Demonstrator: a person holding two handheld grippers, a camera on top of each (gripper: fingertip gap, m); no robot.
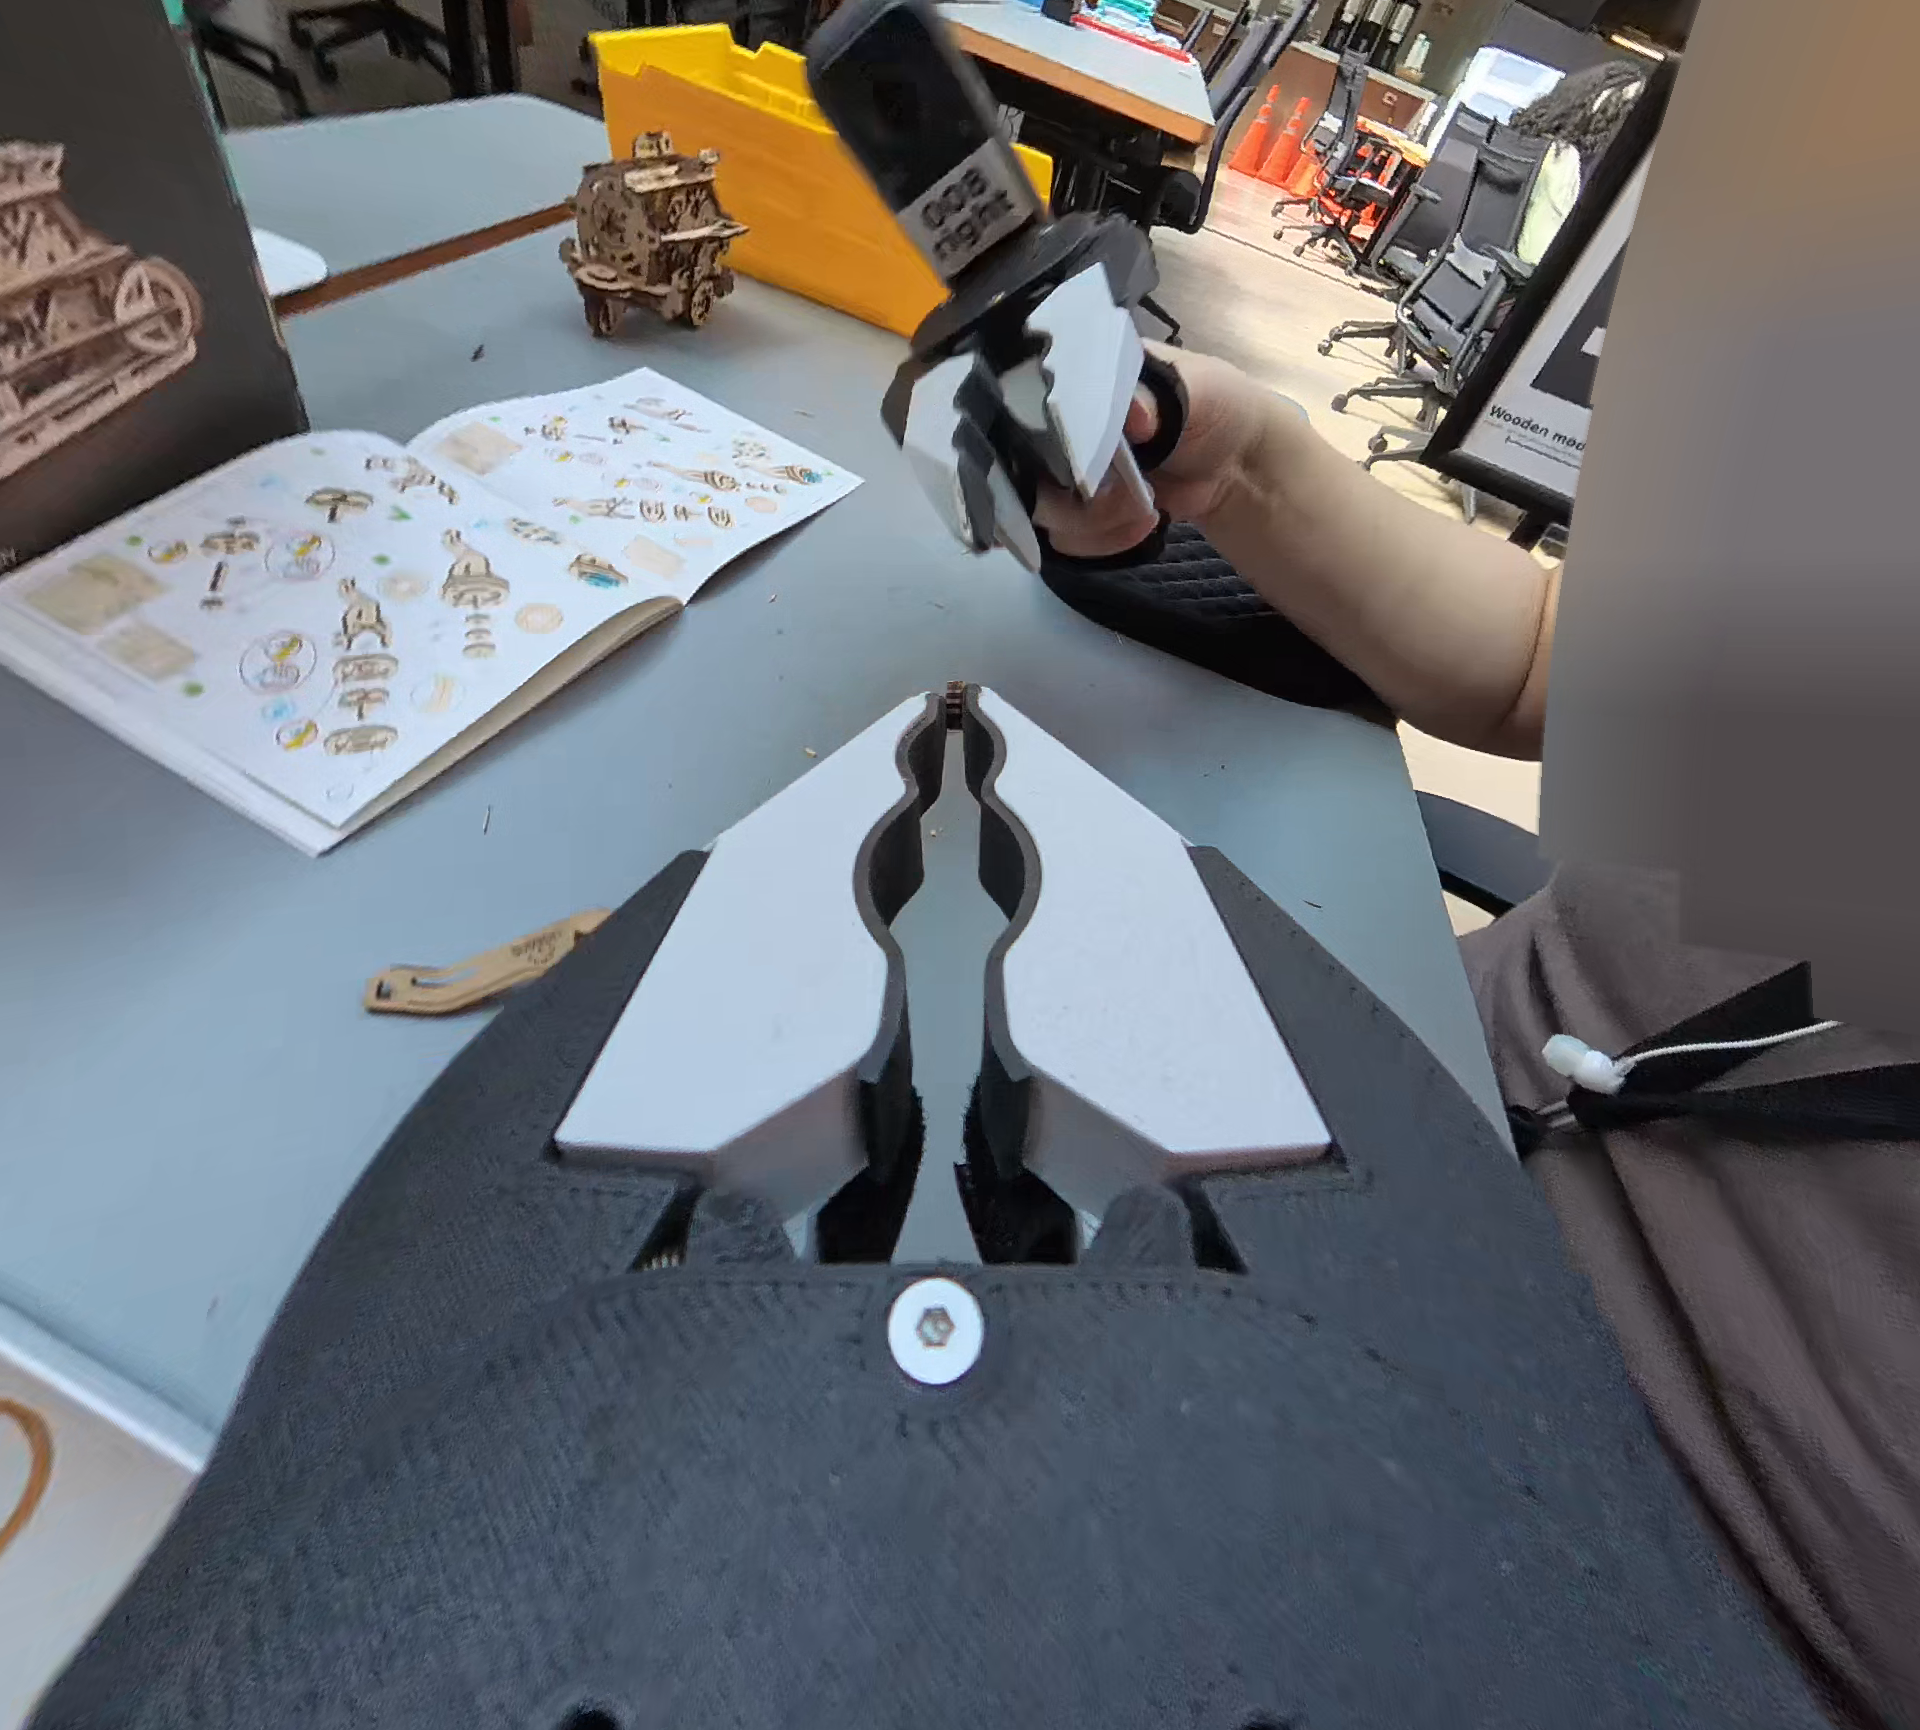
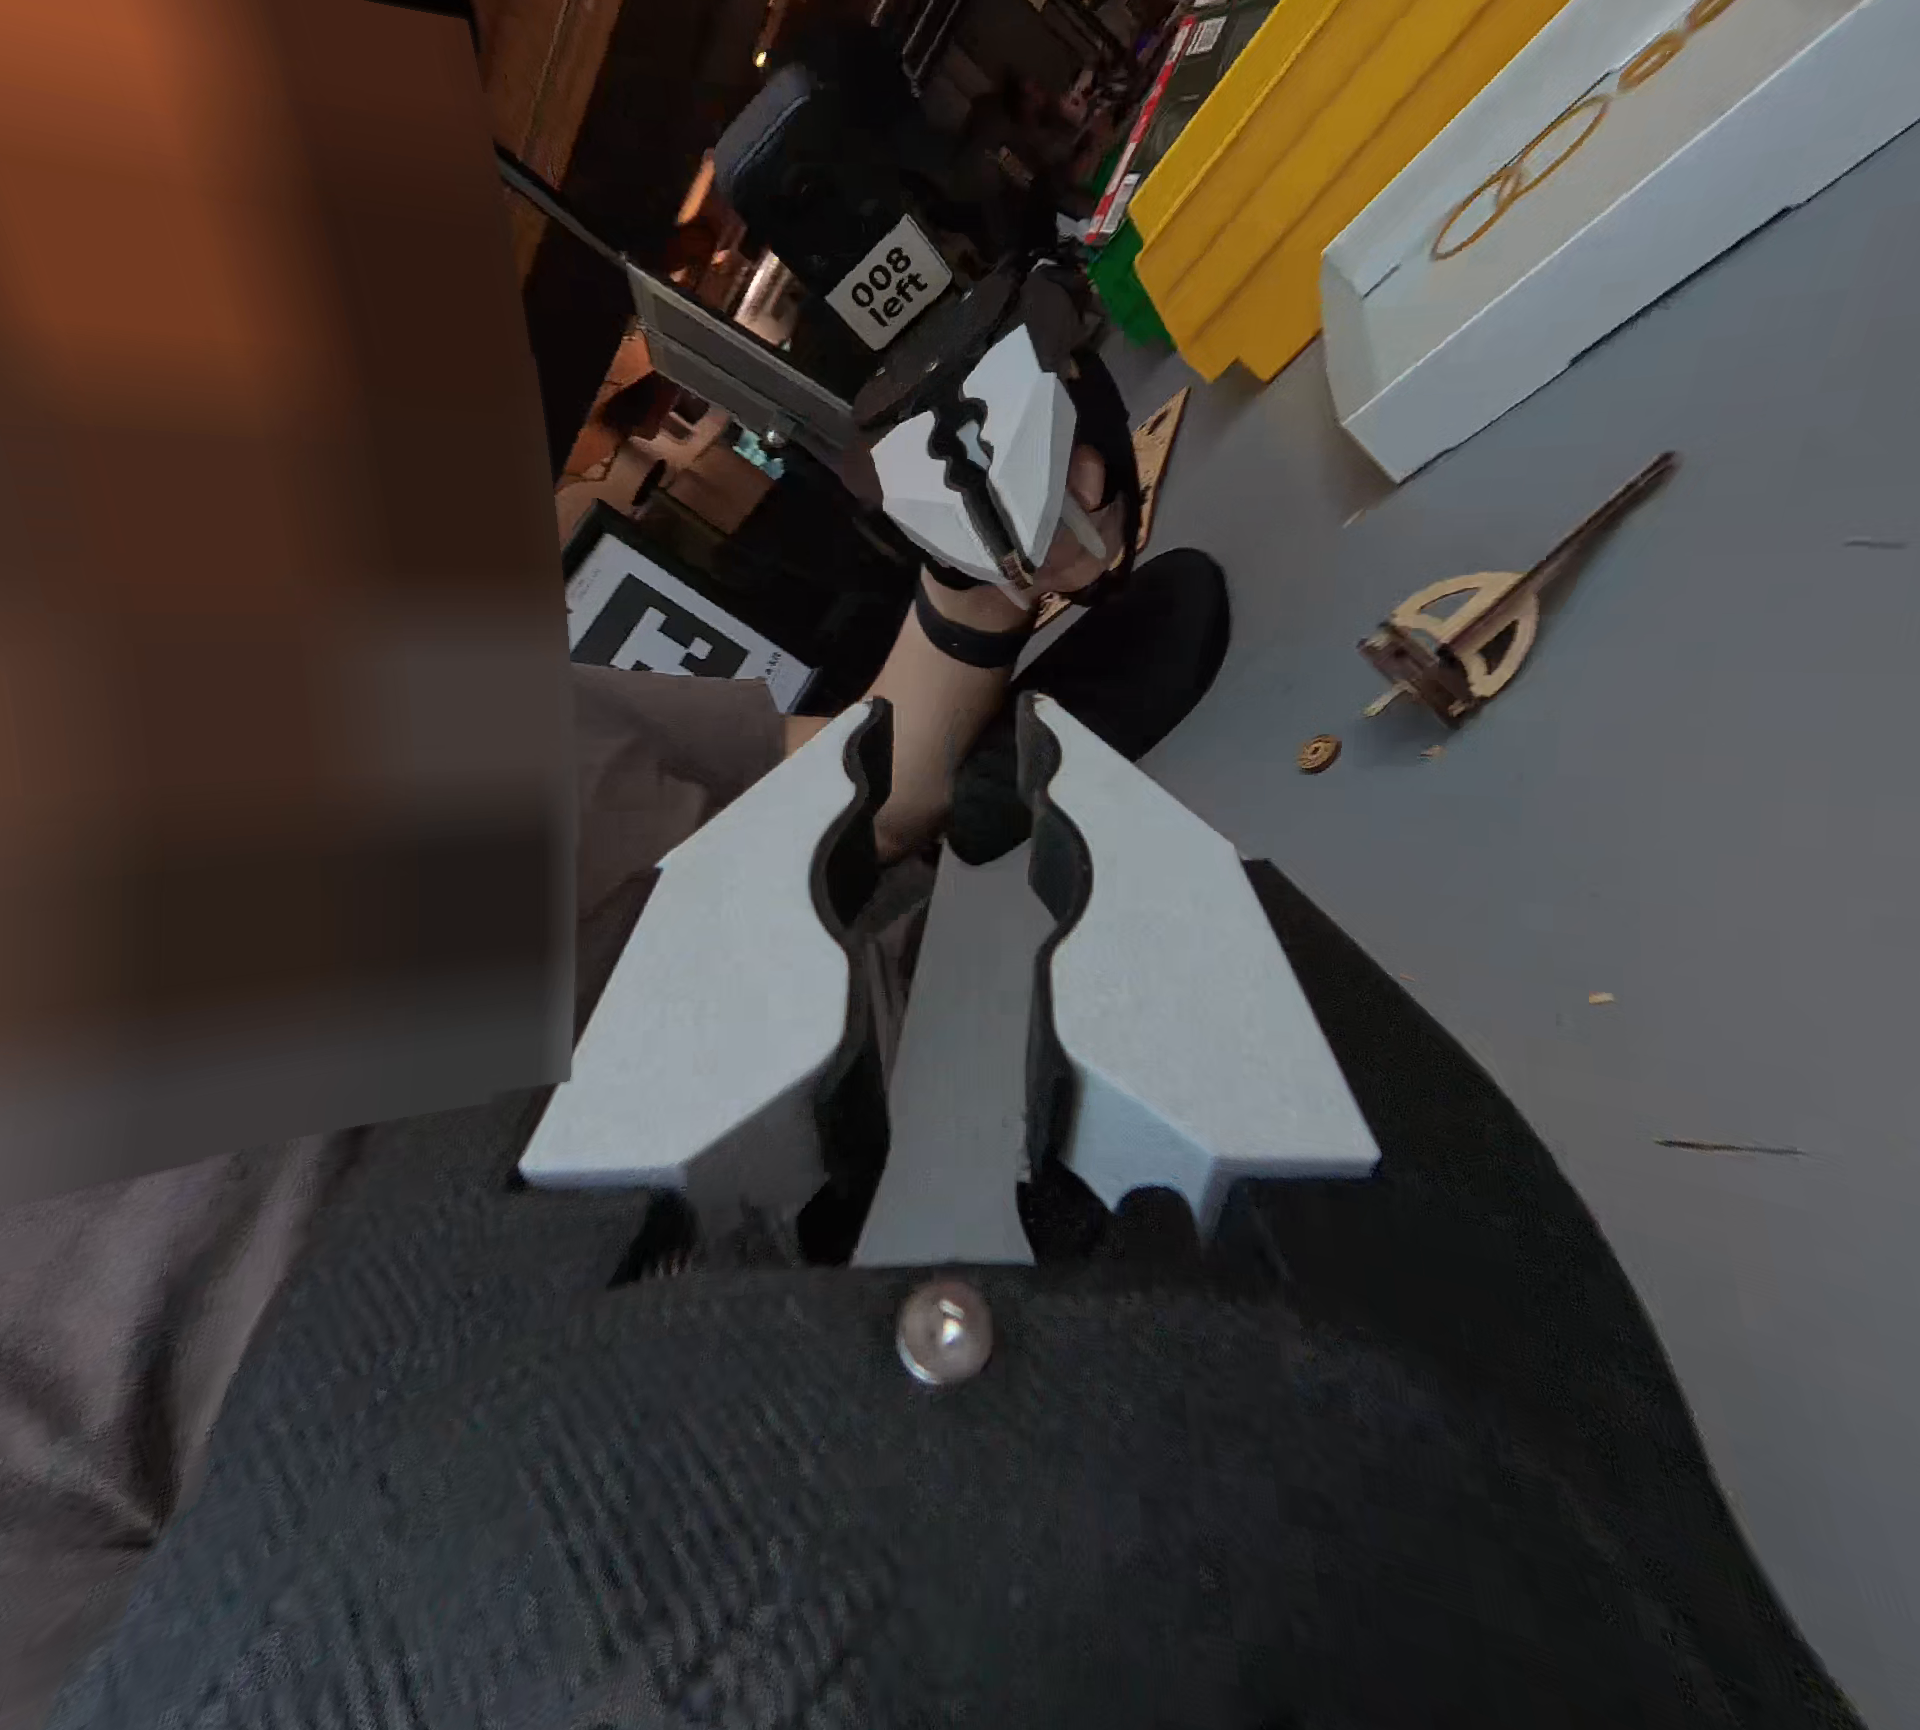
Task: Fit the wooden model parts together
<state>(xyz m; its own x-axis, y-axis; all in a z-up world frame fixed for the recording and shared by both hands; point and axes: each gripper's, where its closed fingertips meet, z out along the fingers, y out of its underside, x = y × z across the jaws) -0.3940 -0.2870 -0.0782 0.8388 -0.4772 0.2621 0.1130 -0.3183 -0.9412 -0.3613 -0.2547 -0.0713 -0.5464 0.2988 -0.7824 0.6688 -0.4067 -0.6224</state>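
My left gripper (image 1: 951, 709) is shut on a small wooden part (image 1: 952, 695) that just peeks out between its tips, held above the grey table (image 1: 727, 745). It also shows in the right wrist view (image 2: 1013, 574), raised off the table edge. My right gripper (image 2: 951, 730) is open and empty; in the left wrist view (image 1: 1003, 532) it is held tilted downward in the air. A built wooden model (image 1: 649, 231) stands at the back of the table. A wooden sub-assembly with a long stick (image 2: 1465, 631) and a small wooden ring (image 2: 1317, 752) lie on the table.
An open instruction booklet (image 1: 416, 579) lies left, with a flat wooden tool (image 1: 478, 963) near me. A yellow bin (image 1: 790, 174) and the kit's box (image 1: 104, 278) stand behind. A white tray (image 2: 1455, 350) holds wooden rings. A black pad (image 1: 1195, 610) lies under the person's arm. My hands' fingertips stand some 6 cm from each other.
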